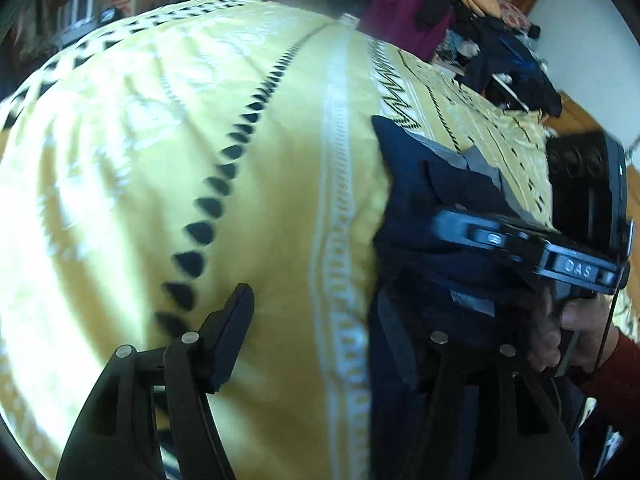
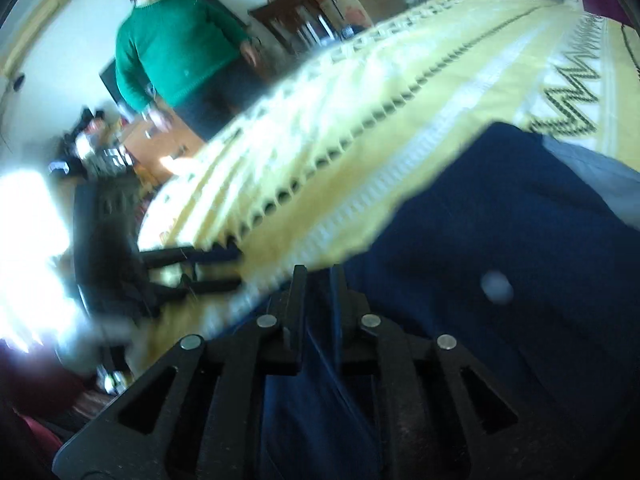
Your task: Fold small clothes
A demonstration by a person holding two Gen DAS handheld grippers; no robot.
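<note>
The right tool (image 2: 318, 304) grips the navy garment (image 2: 500, 220) on the bed (image 1: 160, 160); the left tool (image 1: 316, 320) gapes wide. Next, likely, it grips another edge.

We see a navy-blue woven cloth garment (image 2: 520, 216), matt and smooth, with a paler grey fabric panel (image 1: 480, 164) at one edge. It lies on a yellow bedspread of soft matt cloth (image 1: 200, 140), printed with black triangles and white bands (faintly creased). The left gripper (image 1: 320, 328) and right gripper (image 2: 318, 300) look like matt black plastic with small bright metal rivets. Behind stands a brown, slightly glossy wooden chair (image 2: 292, 16).
</note>
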